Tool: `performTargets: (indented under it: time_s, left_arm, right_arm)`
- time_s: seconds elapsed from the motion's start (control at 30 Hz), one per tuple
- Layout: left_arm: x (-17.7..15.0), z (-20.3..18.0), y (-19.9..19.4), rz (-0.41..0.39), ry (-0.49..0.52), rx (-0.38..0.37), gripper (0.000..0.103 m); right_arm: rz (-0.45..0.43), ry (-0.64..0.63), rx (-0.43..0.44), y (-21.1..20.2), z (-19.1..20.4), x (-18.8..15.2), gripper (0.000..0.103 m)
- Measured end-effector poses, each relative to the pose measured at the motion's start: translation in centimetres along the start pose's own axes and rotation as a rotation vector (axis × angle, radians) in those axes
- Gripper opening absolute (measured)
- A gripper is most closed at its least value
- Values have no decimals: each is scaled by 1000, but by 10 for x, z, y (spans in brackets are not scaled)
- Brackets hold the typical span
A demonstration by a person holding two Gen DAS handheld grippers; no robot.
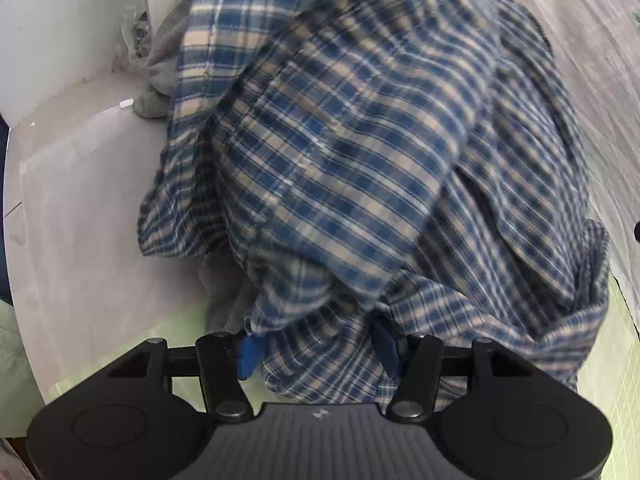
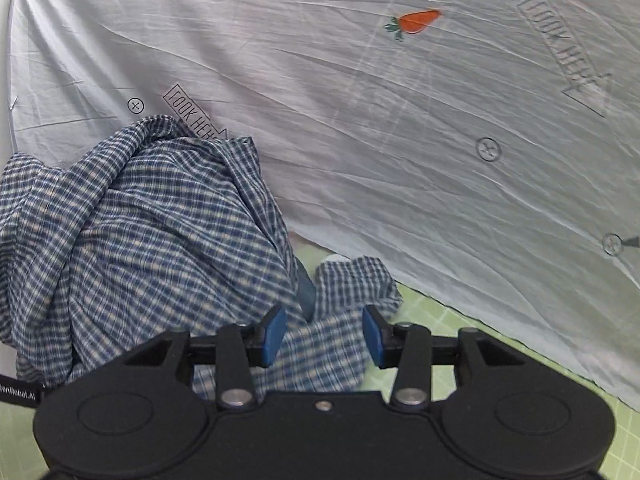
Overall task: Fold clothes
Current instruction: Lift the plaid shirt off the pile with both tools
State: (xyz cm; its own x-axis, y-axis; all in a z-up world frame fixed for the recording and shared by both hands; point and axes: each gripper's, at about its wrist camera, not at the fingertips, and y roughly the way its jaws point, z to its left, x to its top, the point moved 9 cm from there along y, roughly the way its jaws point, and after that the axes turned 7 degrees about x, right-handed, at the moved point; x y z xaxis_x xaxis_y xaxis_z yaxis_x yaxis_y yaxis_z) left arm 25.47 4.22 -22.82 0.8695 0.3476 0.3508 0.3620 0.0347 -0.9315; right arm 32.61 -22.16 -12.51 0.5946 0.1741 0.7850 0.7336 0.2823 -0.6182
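A blue, cream and white plaid shirt (image 1: 340, 152) lies bunched in a heap and fills most of the left wrist view. My left gripper (image 1: 318, 350) stands open, its blue pads (image 1: 249, 354) wide apart, with a fold of the shirt draped between them. In the right wrist view the same shirt (image 2: 132, 232) is piled at the left. My right gripper (image 2: 324, 336) is open, its blue pads (image 2: 274, 334) on either side of a shirt flap (image 2: 320, 340) that lies between them.
A white bedsheet (image 2: 400, 120) printed with a carrot (image 2: 416, 22) and "LOOK HERE" marks covers the surface. A green grid mat (image 2: 460, 320) shows under its edge. A grey garment (image 1: 164, 60) lies behind the shirt near a white wall (image 1: 60, 40).
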Motion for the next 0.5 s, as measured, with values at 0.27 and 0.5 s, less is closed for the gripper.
performTargets:
  time_s: [0.27,0.5]
  left_arm:
    - [34,6,32,95,-87,-42,60]
    - [46,12,37,171,-188,-66,64]
  right_arm:
    - [52,-91,60,107,22,38,43]
    - [84,-106,91,153,30,39,40]
